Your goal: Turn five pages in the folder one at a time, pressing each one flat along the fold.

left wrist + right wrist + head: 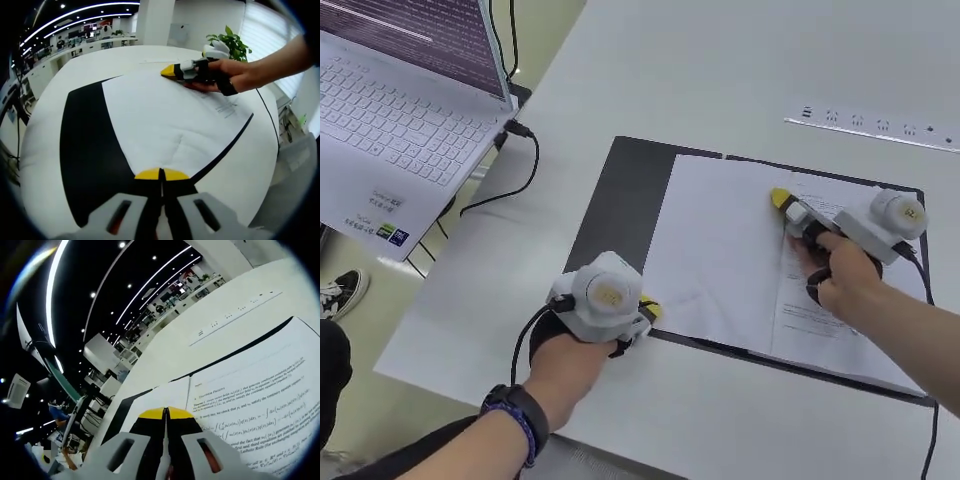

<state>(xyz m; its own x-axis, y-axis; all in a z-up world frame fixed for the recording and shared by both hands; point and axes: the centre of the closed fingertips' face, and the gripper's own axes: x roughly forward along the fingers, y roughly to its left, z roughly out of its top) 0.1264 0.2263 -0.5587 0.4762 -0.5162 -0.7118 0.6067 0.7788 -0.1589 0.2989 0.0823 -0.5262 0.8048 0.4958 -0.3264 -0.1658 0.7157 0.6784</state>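
Your right gripper had its yellow tips shut together with nothing between them, set down on the paper at the far end of the fold. The turned page lay to its left and the printed page to its right. Your left gripper was also closed, tip to tip, at the near edge of that turned page. The folder spread out ahead of it, black cover to its left. I could not tell whether it pinched the sheet's edge or only rested against it.

The step looked like pressing flat. A slight crease showed in the sheet just ahead of the left tips. To do it well, you would draw the right tips along the fold towards you with light, even pressure, while the left one steadied the near edge so the sheet did not skew.

The printed page carried numbered maths text with integral signs. A short heading sat just beyond the right tips, too small to read with any certainty. Stickers on the laptop, well left of the left gripper, were illegible
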